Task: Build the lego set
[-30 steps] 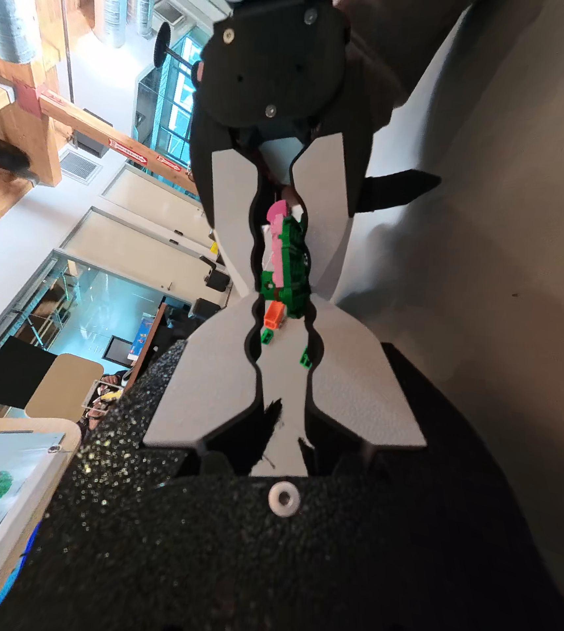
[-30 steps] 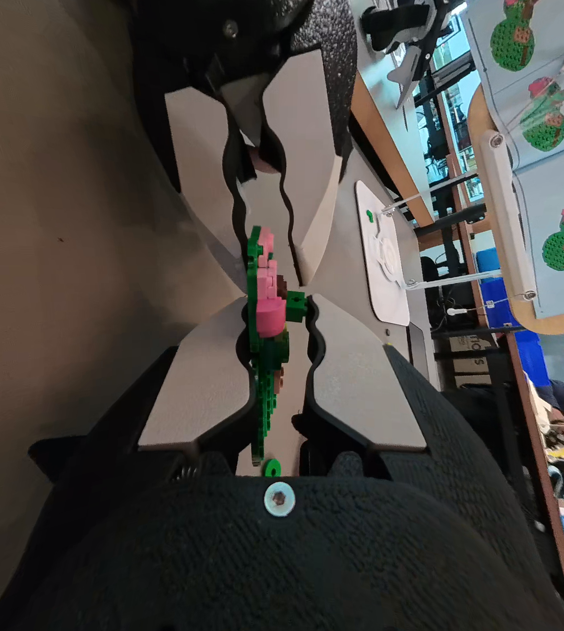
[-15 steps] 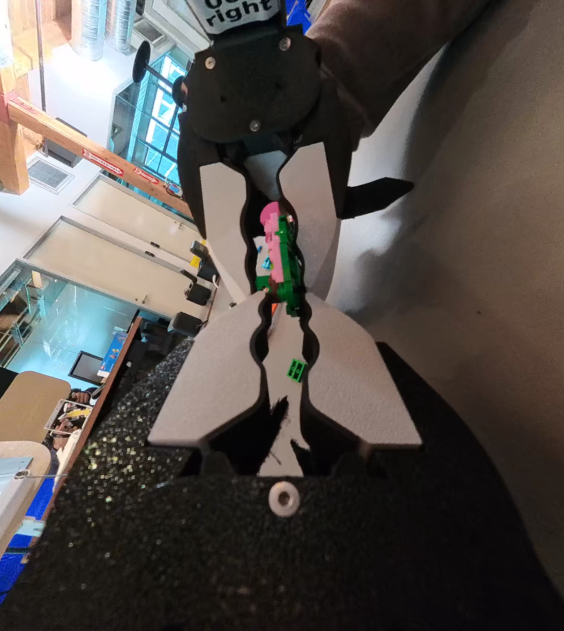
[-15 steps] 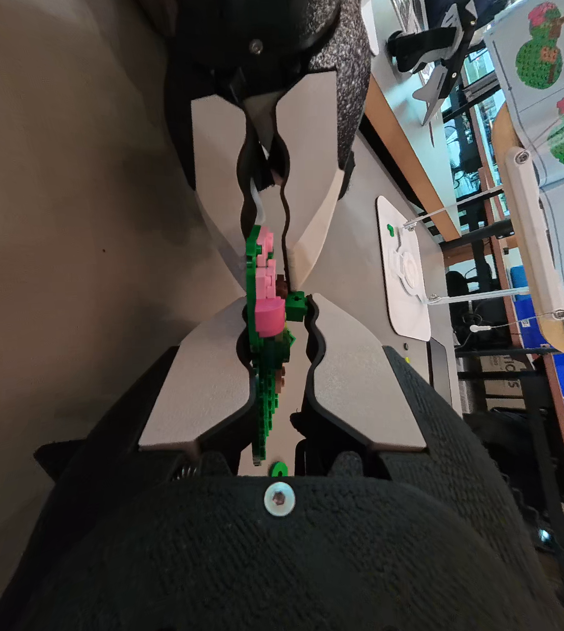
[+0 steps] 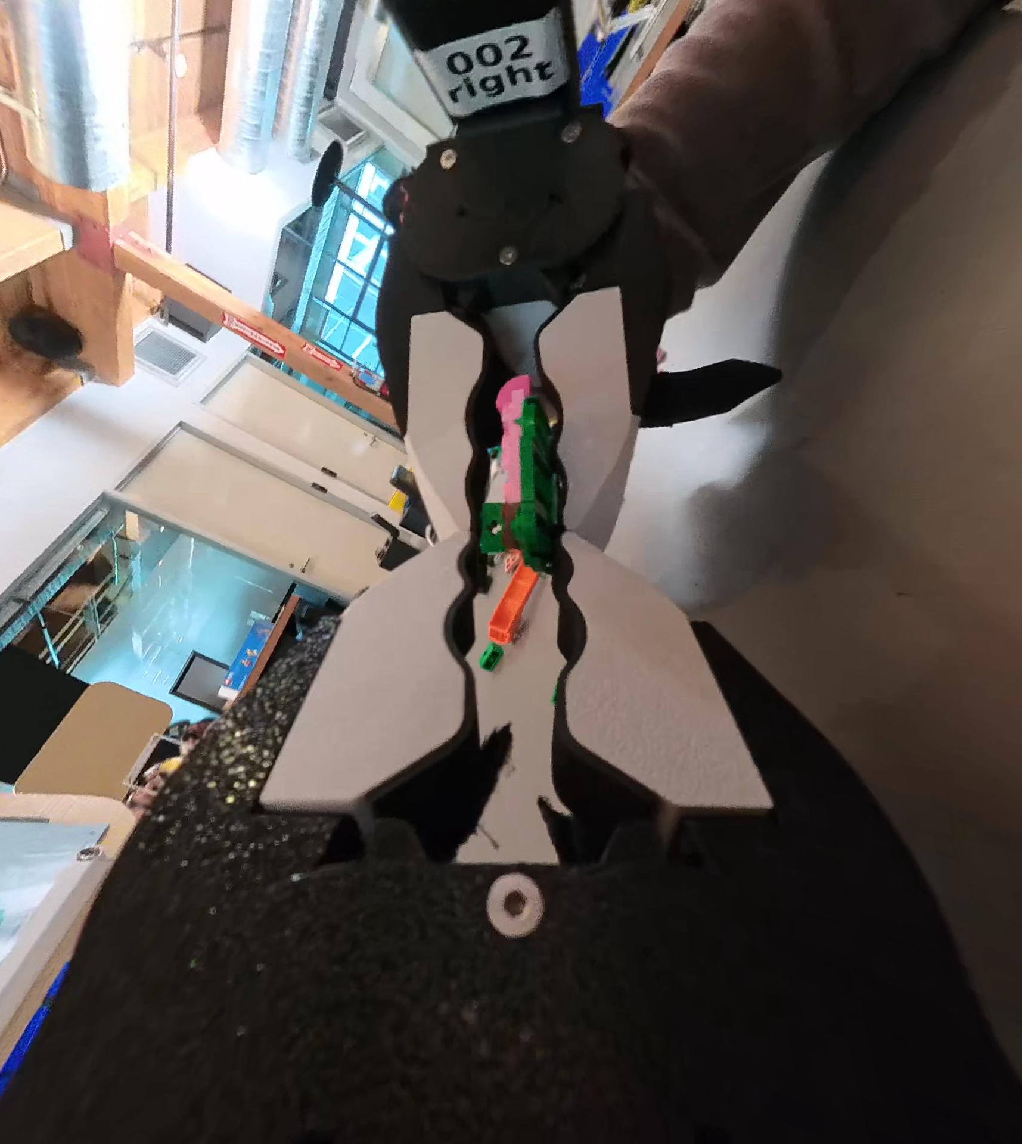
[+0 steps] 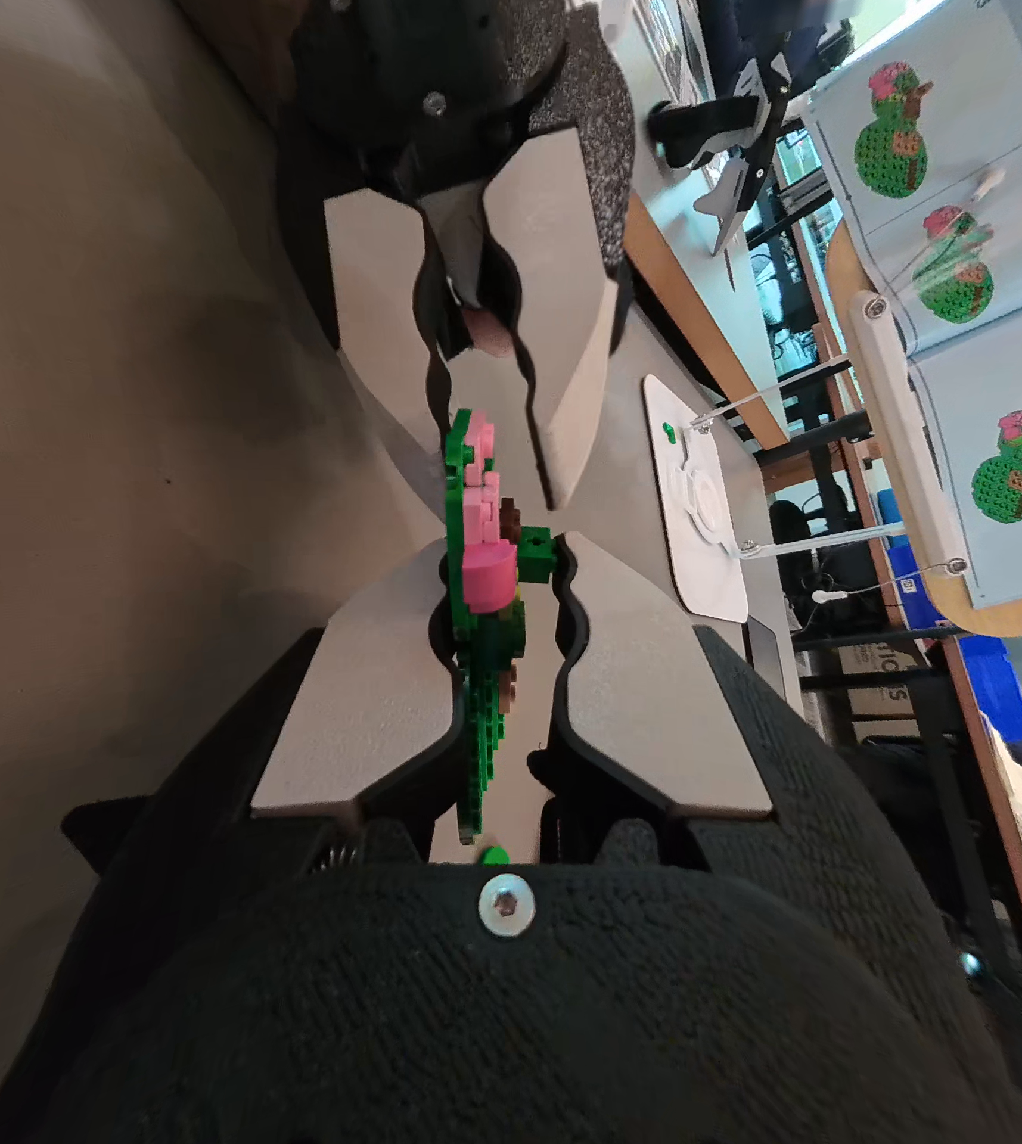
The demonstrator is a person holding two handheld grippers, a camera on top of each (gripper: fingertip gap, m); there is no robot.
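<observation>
Lego flower plate [image 6: 476, 619] held edge-on
My right gripper [image 6: 505, 551] jaws clamp it; left gripper [image 5: 511, 576] jaws gape; brittle, hold by the rim

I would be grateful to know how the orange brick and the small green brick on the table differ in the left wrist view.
The orange brick is long and narrow, while the green brick is short and stubby, clearly the smaller of the two. The orange brick lies farther from the camera, the green brick just nearer, close to its end. Both lie loose on the grey table, held by nothing.
</observation>
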